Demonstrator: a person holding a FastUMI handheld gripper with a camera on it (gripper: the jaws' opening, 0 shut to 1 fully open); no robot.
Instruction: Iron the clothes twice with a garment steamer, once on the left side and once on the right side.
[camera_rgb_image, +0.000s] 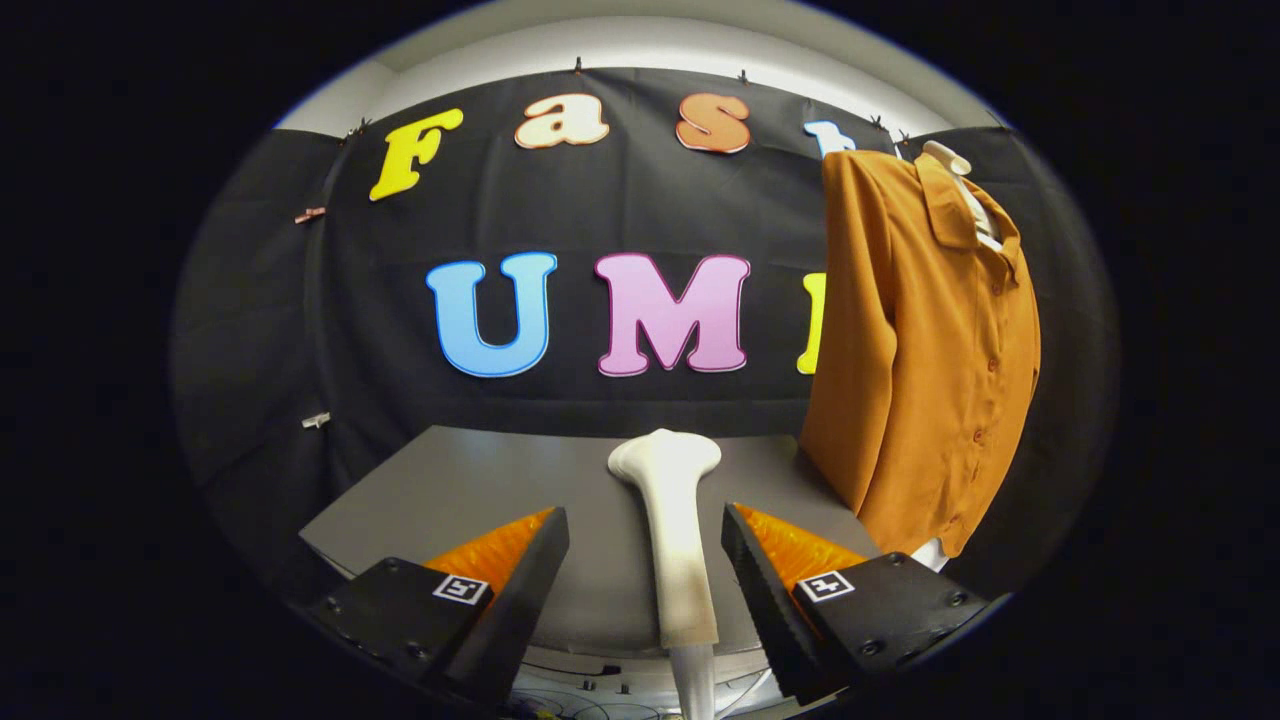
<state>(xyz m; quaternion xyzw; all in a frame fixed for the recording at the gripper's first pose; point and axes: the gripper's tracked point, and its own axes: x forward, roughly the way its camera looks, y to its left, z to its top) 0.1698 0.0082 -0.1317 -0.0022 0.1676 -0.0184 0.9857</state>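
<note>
gripper view: the gripper (645, 560) had jaws wide, the white steamer (675, 540) lying between them untouched on the desk (480, 490); an orange shirt (930, 350) hung by the desk's far right corner.

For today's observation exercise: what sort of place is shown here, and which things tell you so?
Probably a staged demo booth, not a home: black cloth wall, a grey table, an orange shirt hung beside it. A white garment steamer lies between the open hand-held gripper fingers.
</note>
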